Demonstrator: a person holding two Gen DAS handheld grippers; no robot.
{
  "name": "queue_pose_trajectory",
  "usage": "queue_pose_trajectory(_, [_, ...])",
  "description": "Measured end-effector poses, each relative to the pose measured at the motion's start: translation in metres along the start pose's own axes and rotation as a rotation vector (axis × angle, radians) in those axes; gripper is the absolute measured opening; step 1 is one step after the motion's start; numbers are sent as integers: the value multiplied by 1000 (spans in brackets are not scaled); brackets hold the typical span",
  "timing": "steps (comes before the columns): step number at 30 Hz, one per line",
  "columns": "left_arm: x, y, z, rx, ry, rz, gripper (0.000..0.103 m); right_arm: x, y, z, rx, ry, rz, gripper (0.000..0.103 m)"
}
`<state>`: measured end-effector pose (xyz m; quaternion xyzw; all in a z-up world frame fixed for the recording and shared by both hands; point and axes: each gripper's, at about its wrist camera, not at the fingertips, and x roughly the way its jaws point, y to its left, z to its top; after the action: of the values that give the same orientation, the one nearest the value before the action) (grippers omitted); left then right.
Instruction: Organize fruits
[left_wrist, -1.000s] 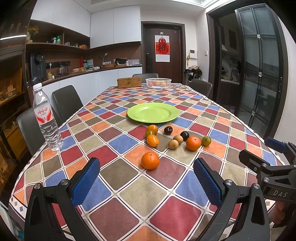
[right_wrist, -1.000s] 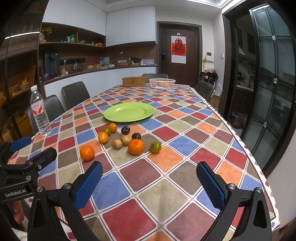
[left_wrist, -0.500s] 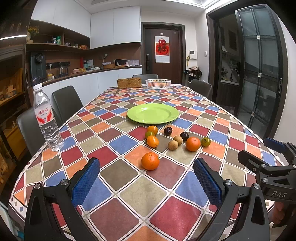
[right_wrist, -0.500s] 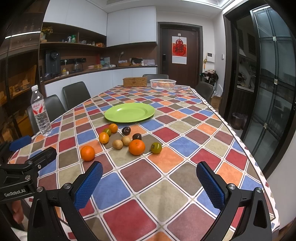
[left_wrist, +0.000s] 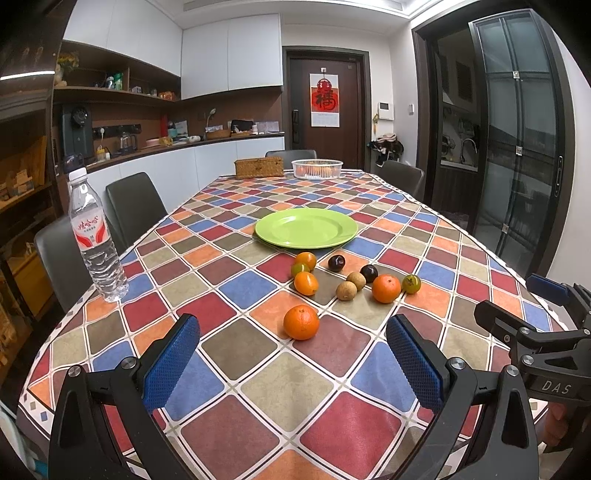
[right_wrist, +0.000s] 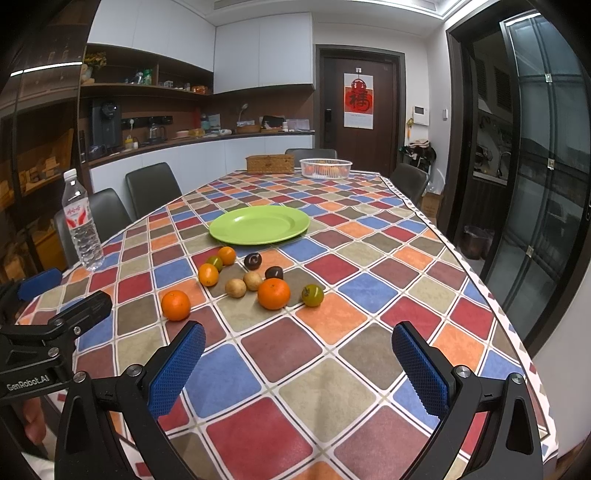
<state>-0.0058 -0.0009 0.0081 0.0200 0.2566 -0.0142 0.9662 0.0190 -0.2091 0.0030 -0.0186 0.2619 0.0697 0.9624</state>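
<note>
A green plate (left_wrist: 306, 227) (right_wrist: 259, 224) lies bare mid-table. Just in front of it sit several loose fruits: a large orange (left_wrist: 301, 322) (right_wrist: 176, 305) nearest, a second orange (left_wrist: 386, 288) (right_wrist: 273, 293), small oranges, two brown longan-like fruits, two dark plums and a greenish fruit (left_wrist: 411, 284) (right_wrist: 313, 295). My left gripper (left_wrist: 293, 363) is open, held low over the near table edge, with the large orange just beyond its gap. To its right my right gripper (right_wrist: 297, 363) (left_wrist: 517, 317) stands open too, nothing between its fingers.
A water bottle (left_wrist: 95, 236) (right_wrist: 81, 220) stands at the table's left edge. A wicker box (left_wrist: 259, 167) and a white basket (left_wrist: 317, 168) sit at the far end. Dark chairs line the left side and far end. Glass doors are to the right.
Both grippers have crept slightly forward toward the fruit; the fruits and plate have not moved, and both grippers remain open.
</note>
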Motion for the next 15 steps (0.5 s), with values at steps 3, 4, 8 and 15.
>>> queue_pose_trajectory(3, [0,0,1,0,1,1,103,0,0,0,0,0,0,102])
queue_pose_trajectory(4, [-1,0,-1,-1,0,1,103,0,0,0,-1,0,0,102])
queue_pose_trajectory(8, [-1,-1,6,-2,1,3,103,-1,1,0,-5,-1,2,102])
queue_pose_trajectory(15, [3,2,2,-7,14,-4,103,2,5,1,-12,10,7,102])
